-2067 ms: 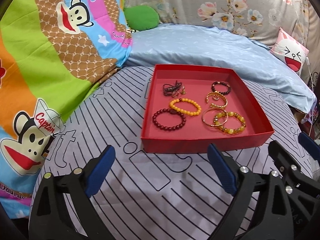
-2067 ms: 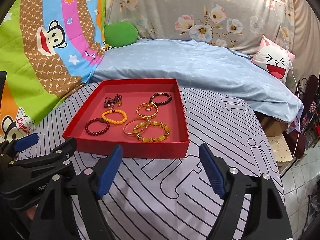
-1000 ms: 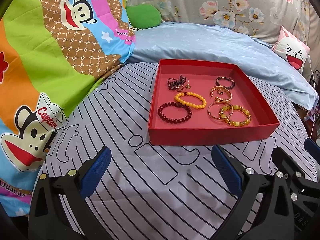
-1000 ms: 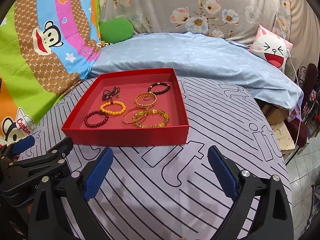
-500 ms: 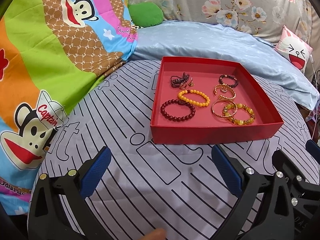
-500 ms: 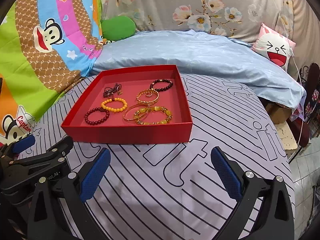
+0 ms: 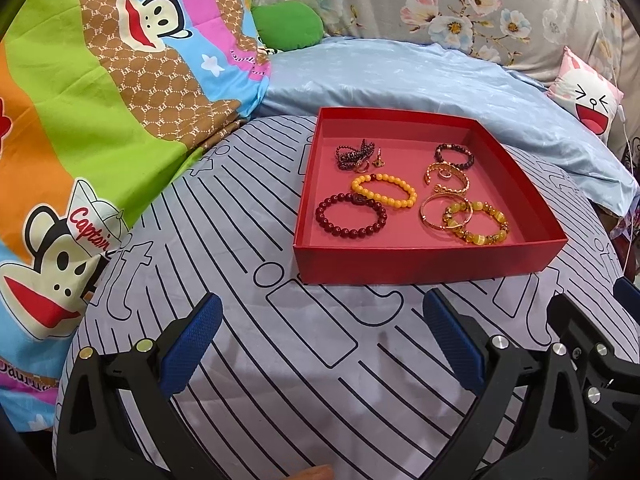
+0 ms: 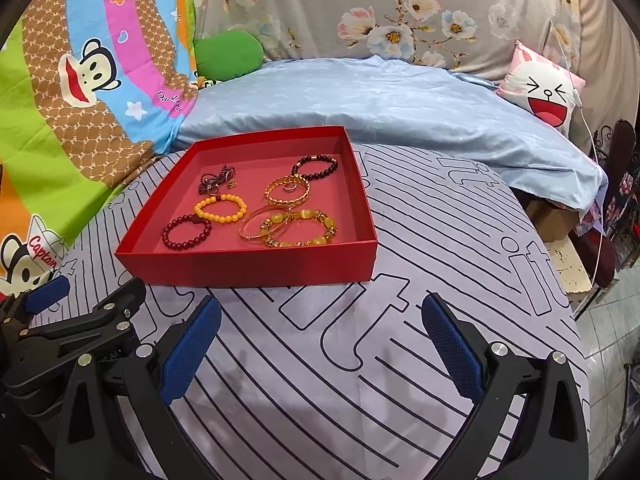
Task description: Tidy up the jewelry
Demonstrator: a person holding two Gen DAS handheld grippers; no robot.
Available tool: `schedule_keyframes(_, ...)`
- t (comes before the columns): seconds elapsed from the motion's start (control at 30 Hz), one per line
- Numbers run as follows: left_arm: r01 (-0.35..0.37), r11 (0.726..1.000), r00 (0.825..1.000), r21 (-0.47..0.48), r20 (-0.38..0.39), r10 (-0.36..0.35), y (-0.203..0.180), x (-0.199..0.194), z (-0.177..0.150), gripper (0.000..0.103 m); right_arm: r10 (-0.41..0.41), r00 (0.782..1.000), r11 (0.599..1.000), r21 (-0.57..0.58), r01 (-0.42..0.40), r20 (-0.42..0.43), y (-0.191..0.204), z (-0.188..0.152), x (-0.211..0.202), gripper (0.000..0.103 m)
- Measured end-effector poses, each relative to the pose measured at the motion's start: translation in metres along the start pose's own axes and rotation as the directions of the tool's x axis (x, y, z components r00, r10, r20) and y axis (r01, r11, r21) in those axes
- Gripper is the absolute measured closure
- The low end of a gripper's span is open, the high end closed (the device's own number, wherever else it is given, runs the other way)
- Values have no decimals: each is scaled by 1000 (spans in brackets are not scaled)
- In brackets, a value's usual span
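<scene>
A red tray sits on the striped grey cloth and holds several pieces of jewelry. Among them are a dark red bead bracelet, an orange bead bracelet, a yellow stone bracelet, gold bangles, a black bead bracelet and a dark tangled chain. My left gripper is open, short of the tray's near wall, with nothing between its fingers. My right gripper is open too, beside it, also empty.
A cartoon monkey blanket lies to the left, and a pale blue sheet lies behind the tray. A green cushion and a pink rabbit pillow rest at the back. The table edge drops off at right.
Both grippers have drawn back a little from the tray and opened slightly wider. The jewelry in the tray has not moved.
</scene>
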State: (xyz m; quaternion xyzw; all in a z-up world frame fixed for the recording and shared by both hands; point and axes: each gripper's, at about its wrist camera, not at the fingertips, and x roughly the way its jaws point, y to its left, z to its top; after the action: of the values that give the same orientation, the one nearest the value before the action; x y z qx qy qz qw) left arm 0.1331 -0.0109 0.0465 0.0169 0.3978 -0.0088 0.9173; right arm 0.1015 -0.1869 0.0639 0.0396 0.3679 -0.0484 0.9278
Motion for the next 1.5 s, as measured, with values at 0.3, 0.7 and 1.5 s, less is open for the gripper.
schedule_keyframes(0.3, 4, 1000, 1000, -4, -4, -4, 0, 1, 0, 7, -4, 1000, 1000, -1, 4, 2, 0, -1, 0, 6)
schedule_keyframes(0.7, 4, 1000, 1000, -4, -8, -4, 0, 2, 1, 7, -3, 1000, 1000, 2, 3, 1, -1, 0, 0, 6)
schedule_keyframes(1.5, 1, 1000, 1000, -9, -6, -1, 0, 4, 2, 7, -12, 1000, 1000, 10, 12, -12, 0, -4, 2, 6)
